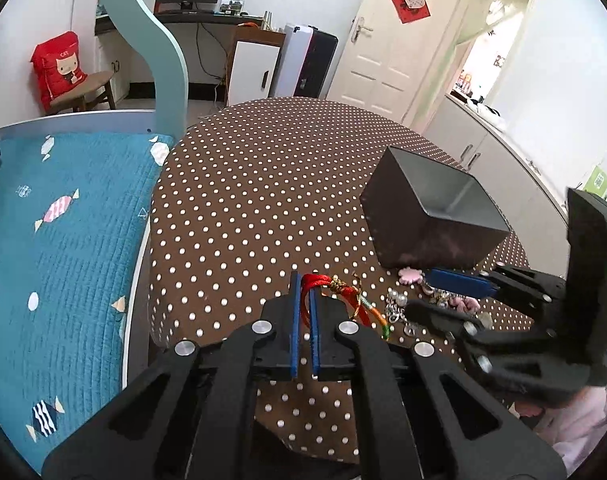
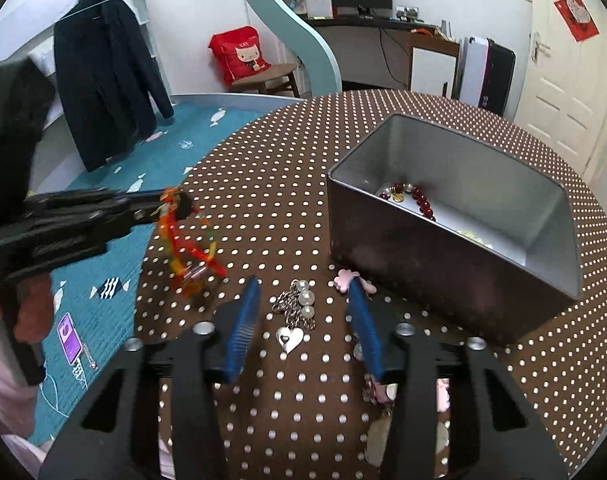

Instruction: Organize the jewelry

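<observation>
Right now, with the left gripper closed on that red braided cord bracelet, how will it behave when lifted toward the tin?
Probably floppy: the red cord bracelet is soft woven cord trailing loose beyond the left gripper, so most of it should dangle. It looks light, so it may swing. The trailing end could catch the metal tin at its rim unless carried well above it.

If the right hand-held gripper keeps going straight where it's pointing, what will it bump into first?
Most likely the pearl and chain jewelry with the silver heart charm, lying on the polka-dot table between the right hand-held gripper fingers. Depth is hard to judge.
</observation>
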{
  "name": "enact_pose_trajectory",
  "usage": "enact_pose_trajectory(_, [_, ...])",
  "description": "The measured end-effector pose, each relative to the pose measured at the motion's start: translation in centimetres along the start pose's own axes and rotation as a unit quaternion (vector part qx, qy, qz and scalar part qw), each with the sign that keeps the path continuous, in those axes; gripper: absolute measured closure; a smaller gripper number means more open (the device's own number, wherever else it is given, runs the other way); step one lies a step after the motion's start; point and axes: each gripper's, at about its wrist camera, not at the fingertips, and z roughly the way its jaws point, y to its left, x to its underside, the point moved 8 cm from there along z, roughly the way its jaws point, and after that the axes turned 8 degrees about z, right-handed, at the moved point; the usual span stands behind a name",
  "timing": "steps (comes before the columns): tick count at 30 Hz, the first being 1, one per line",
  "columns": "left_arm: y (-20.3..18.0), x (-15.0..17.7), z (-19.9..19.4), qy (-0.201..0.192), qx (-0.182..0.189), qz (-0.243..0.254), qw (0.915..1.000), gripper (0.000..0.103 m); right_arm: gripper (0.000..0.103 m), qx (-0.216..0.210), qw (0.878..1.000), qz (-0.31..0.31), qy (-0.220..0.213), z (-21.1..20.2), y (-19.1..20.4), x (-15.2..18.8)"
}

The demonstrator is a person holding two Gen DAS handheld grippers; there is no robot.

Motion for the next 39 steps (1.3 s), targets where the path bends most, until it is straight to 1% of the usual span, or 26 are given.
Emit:
enact_pose_trajectory(2, [-0.1, 0.3, -0.1, 0.001, 0.002, -0.003, 1.0, 0.099, 0.075, -0.001, 1.0, -0.001, 0.008, 0.6, 0.1, 0.0])
enact_pose_trajectory(4, [-0.2, 0.5, 0.0, 0.003, 0.009, -0.01, 0.9999, 0.099, 0.078, 0.008, 1.0, 0.001, 0.014, 1.1, 0.0, 0.2])
enact_pose_trajectory(6, [-0.2, 0.7, 0.1, 0.005, 0.009, -0.012, 0.9999, 0.099, 0.086, 0.011, 1.0, 0.005, 0.014, 1.3, -0.1, 0.3])
enact_pose_trajectory(9, [-0.3, 0.9, 0.2, 0.006, 0.012, -0.014, 0.9998, 0.099, 0.094, 0.014, 1.0, 0.007, 0.015, 1.1, -0.4, 0.3])
enact_pose_trajectory(16, [-1.0, 0.4, 0.1, 0.0, 0.024, -0.01, 0.9996, 0.099, 0.094, 0.004, 0.999, 0.029, 0.02, 0.6, -0.9, 0.1])
enact_pose_trajectory(19, [-1.5, 0.1, 0.0, -0.004, 0.027, -0.006, 0.9996, 0.099, 0.095, 0.004, 0.999, 0.039, 0.012, 0.1, -1.2, -0.2])
enact_pose_trajectory(21, [-1.7, -0.2, -0.2, -0.008, 0.029, -0.004, 0.9995, 0.099, 0.094, -0.007, 0.999, 0.052, 0.008, -0.4, -1.3, -0.5])
enact_pose_trajectory(23, [-2.1, -0.6, -0.5, -0.014, 0.033, -0.002, 0.9993, 0.099, 0.095, -0.02, 0.998, 0.064, -0.002, -1.3, -1.3, -1.0])
enact_pose_trajectory(28, [-3.0, -1.8, -0.9, -0.026, 0.037, 0.005, 0.999, 0.099, 0.094, -0.031, 0.997, 0.068, -0.028, -3.3, -1.3, -1.9])
enact_pose_trajectory(33, [-4.3, -3.3, -1.4, -0.043, 0.043, 0.016, 0.998, 0.099, 0.095, -0.025, 0.996, 0.069, -0.054, -5.3, -1.9, -2.5])
enact_pose_trajectory(39, [-6.3, -6.0, -2.2, -0.069, 0.052, 0.037, 0.9956, 0.099, 0.094, -0.018, 0.993, 0.074, -0.093, -8.1, -3.1, -3.7])
